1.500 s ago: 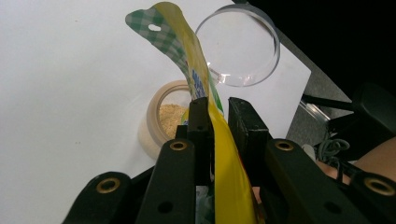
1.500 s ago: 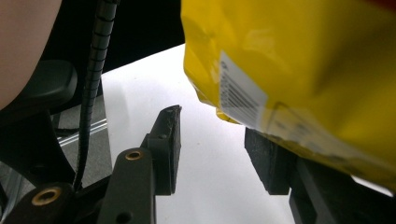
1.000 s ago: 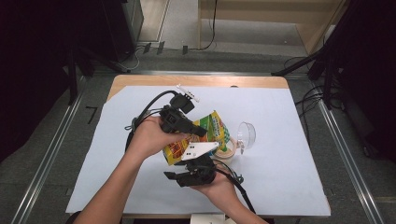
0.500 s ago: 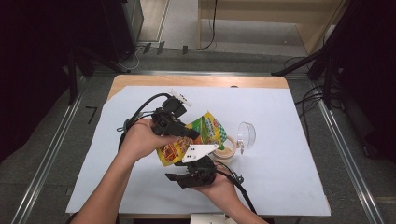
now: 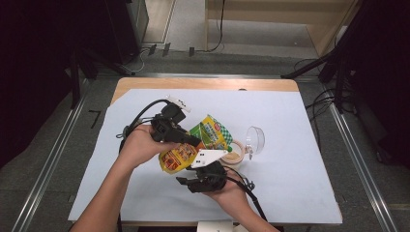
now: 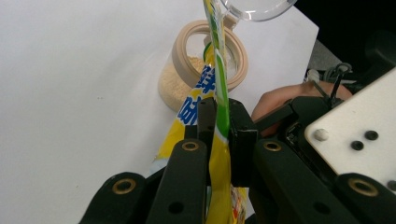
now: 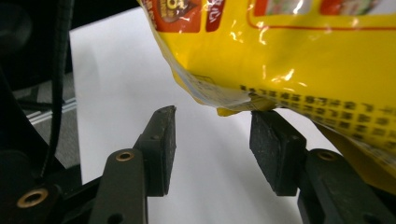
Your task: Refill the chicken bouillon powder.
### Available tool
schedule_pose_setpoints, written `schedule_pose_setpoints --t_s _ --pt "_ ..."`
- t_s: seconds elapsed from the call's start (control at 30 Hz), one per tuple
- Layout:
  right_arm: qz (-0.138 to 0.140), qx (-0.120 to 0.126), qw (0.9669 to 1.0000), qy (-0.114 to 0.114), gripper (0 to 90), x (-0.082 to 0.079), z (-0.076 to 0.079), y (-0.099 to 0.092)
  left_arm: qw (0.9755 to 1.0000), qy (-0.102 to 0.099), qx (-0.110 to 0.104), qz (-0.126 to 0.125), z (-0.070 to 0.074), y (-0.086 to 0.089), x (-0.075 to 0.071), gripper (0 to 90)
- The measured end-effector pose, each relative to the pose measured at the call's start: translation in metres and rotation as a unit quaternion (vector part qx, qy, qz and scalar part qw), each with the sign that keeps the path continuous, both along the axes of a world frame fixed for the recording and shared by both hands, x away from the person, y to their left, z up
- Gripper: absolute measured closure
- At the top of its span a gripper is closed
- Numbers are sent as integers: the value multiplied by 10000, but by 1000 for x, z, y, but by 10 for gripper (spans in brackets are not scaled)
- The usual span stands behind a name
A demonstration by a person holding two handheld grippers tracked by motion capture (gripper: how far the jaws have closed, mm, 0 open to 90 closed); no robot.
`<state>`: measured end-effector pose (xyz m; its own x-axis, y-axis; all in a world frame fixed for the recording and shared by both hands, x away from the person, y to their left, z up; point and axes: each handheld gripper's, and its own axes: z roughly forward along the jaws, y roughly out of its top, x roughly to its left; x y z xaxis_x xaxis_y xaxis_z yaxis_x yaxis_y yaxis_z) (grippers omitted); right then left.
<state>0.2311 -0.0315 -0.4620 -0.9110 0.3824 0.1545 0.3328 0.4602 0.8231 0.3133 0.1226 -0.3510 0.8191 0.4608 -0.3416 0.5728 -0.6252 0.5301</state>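
Observation:
A yellow and green snack bag hangs tilted above the white mat, with my left gripper shut on its edge. In the left gripper view both jaws pinch the thin bag at the left gripper. Its upper end leans over an open jar of pale powder. My right gripper sits just below the bag's yellow end. In the right gripper view the right gripper stands open, and the bag's bottom corner hangs just above the gap, near the right-hand pad.
The jar stands mid-mat, with its clear lid lying to its right. The white mat covers most of the wooden table. Black cables trail from both grippers.
My left hand has shifted the bag a little to the left and down. The right gripper has stayed put beneath it, still open.

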Motion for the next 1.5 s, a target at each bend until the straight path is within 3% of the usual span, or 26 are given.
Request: schedule_pose_setpoints --t_s 0.1,0.3,0.57,0.67,0.77,0.93,1.33,1.5 --pt "49 -24 9999 141 531 3 -2 -1 10000 19 -12 -35 -3 -2 0 870" --pt "12 -130 9998 115 536 5 -5 -3 9998 69 -101 -125 -7 1 2 879" --pt "-24 -133 9998 166 513 4 -6 -5 9994 -39 -148 -325 -9 9 2 879" --pt "-56 -89 9998 163 507 4 -7 -7 9988 46 -332 -365 -12 13 5 886" --pt "-90 -70 9999 110 504 2 -5 -9 9968 -1 -608 -527 -12 18 5 891" --pt "-122 74 9999 91 499 1 0 -14 9951 -53 -773 -613 -8 22 3 891" --pt "-214 223 9995 -84 492 -13 11 -29 9946 -168 -898 -491 -1 30 3 896" --pt "-268 250 9993 7 490 -17 13 -35 9941 -246 -1002 -323 1 37 6 898"
